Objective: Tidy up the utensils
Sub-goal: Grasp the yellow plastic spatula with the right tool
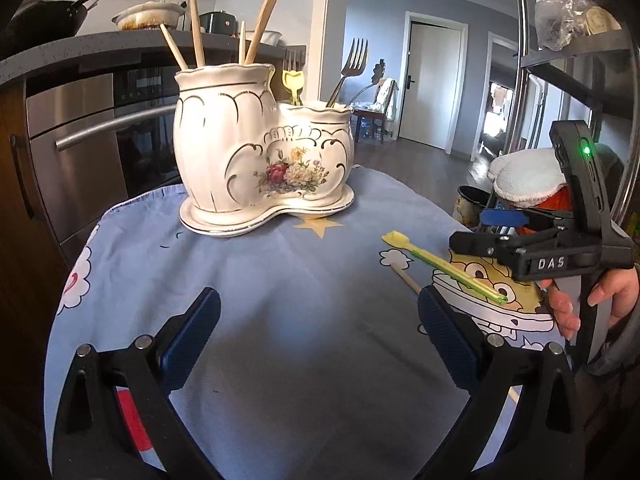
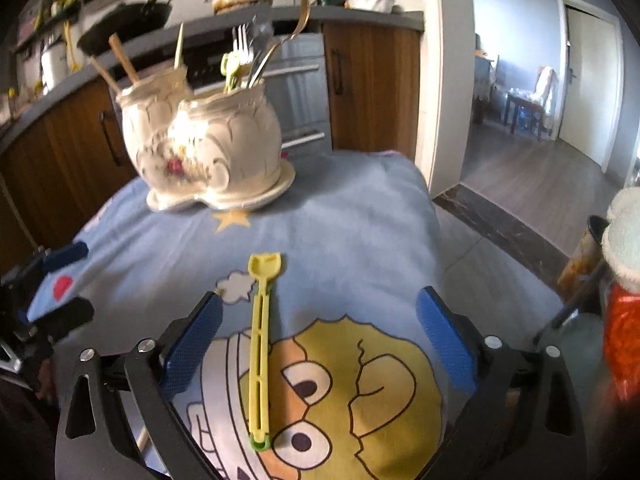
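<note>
The right claw (image 2: 320, 344) is hovering spread around the yellow spoon (image 2: 260, 344), which is lying flat on the cloth-covered worktop (image 2: 360, 220), short of the holder (image 2: 204, 140). The left claw (image 1: 320, 332) is waiting spread, empty. The thin handle is sitting off-centre, so closing may skid it; a stick (image 1: 406, 278), possibly a chopstick, is lying beside it. "DAS" is showing on the right tool.

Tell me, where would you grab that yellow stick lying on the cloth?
Grip the yellow stick around the middle of its long, slotted shaft, coming straight down from above. It lies flat on the cloth, so only its narrow sides offer the fingers purchase. The right gripper is open with the shaft between its fingers, toward the left one, so closing across its width looks most natural.
</note>
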### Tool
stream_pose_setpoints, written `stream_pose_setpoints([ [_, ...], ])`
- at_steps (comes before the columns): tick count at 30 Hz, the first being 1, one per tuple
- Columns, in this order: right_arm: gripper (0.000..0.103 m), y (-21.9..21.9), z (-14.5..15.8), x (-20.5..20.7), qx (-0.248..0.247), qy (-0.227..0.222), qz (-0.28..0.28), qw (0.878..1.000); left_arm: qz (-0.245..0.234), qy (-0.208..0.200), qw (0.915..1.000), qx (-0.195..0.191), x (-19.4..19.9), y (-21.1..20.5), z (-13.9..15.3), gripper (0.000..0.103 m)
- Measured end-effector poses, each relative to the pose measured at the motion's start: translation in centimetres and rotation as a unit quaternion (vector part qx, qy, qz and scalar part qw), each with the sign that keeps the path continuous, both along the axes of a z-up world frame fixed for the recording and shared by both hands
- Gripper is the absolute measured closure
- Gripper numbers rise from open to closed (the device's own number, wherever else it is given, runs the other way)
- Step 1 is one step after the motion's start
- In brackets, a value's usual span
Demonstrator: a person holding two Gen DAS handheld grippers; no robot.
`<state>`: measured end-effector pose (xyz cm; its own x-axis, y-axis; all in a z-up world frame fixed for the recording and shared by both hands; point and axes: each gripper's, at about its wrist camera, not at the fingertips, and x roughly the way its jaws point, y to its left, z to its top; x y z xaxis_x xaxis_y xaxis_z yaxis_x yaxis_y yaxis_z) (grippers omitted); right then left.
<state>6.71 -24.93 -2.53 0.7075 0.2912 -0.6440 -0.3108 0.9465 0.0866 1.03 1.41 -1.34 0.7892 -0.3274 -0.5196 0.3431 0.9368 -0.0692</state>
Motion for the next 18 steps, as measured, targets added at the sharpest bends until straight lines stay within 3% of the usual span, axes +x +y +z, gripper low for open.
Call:
stream_pose_setpoints([
  [3,0.039,0.8,-0.3,0.0,-0.014,0.011,0.017,1.0,-0.002,0.004,1.0,-0.007,0.1,0.1,0.0,0.006],
  [7,0.057,2.1,-0.4,-0.2,-0.02,0.025,0.05,0.998,-0.003,0.006,0.9999,-0.008,0.1,0.1,-0.1,0.006],
  [9,0.071,2.5,-0.6,-0.1,-0.029,0.031,0.052,0.998,-0.002,0.006,1.0,-0.004,0.2,0.0,-0.1,0.006],
  [16,0.092,2.8,-1.3,-0.1,-0.036,0.038,0.058,0.997,0.016,0.004,0.999,0.041,0.1,-1.4,-0.1,0.006],
  [18,0.093,2.5,-1.2,-0.1,-0.028,0.036,0.058,0.997,0.004,0.008,0.9988,0.048,-0.1,-2.4,0.2,0.006],
])
